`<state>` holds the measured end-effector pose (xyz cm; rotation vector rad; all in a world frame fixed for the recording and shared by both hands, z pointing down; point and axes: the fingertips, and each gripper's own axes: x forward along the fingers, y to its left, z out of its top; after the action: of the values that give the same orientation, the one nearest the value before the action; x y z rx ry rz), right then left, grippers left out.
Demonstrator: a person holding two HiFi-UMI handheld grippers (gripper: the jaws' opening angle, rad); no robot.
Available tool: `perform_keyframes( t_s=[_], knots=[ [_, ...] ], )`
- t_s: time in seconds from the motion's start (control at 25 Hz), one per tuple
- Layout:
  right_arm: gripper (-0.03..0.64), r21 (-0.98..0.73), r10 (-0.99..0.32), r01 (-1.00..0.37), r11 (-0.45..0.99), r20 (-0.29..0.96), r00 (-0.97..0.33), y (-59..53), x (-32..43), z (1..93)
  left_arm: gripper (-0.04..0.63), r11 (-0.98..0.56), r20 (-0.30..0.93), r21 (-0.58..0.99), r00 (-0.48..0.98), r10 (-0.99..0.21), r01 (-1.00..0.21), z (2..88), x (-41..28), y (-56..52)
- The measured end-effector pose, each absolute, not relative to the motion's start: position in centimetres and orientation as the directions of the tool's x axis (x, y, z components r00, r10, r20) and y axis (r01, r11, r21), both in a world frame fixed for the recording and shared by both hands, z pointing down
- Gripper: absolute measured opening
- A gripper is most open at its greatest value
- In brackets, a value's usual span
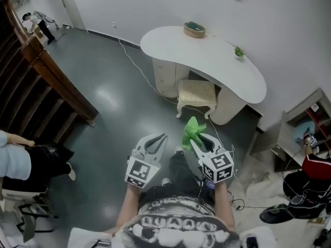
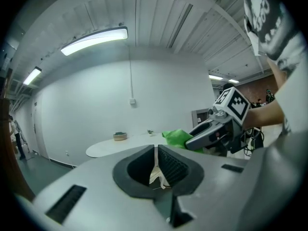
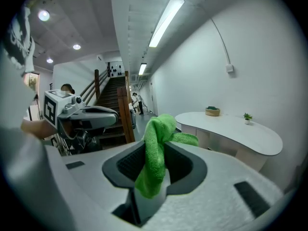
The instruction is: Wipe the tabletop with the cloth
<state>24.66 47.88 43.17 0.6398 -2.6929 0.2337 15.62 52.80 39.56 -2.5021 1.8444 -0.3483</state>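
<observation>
my right gripper (image 3: 159, 150) is clamped on the green cloth (image 3: 156, 129), well apart from the desk (image 1: 217, 61). my left gripper (image 2: 156, 153) is closed on nothing. wiping not begun; next i'd carry it to the desk's near edge.

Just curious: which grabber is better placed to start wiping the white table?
Right, probably: the right gripper is shut on the green cloth, while the left gripper is shut on nothing.

Head view: sat high, looked steeply down, table (image 1: 217, 61) far ahead. Left and right gripper views: each rode close behind its own jaws, faced roughly level toward that table (shared by all three views).
</observation>
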Motion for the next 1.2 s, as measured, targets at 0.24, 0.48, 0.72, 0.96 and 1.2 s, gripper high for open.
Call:
perform_keyframes(
  t_s=[0.24,0.48,0.72,0.96,1.2],
  knots=[
    [0.123,-0.11,-0.39,-0.465,0.879,0.396,-0.831,42.2,22.7,44.6,0.023,-0.284,0.18,-0.135,0.258,-0.949,-0.949,40.4,13.2,48.2],
    [0.123,-0.114,-0.341,-0.414,0.903,0.393,-0.854,32.4,17.9,44.8,0.023,-0.218,0.208,-0.141,0.186,-0.96,-0.966,41.0,8.2,39.5],
    [0.123,-0.082,-0.273,-0.329,0.941,0.393,-0.878,21.9,12.9,44.1,0.023,-0.146,0.194,-0.18,0.111,-0.975,-0.973,38.9,4.0,29.6],
    [0.123,-0.106,-0.21,-0.269,0.957,0.384,-0.899,15.2,9.0,44.8,0.023,-0.098,0.222,-0.198,0.053,-0.974,-0.975,39.2,0.9,23.3],
    [0.123,-0.134,-0.176,-0.243,0.961,0.382,-0.907,12.0,7.3,45.5,0.023,-0.08,0.262,-0.189,0.028,-0.965,-0.979,40.1,-0.3,20.3]
  ],
)
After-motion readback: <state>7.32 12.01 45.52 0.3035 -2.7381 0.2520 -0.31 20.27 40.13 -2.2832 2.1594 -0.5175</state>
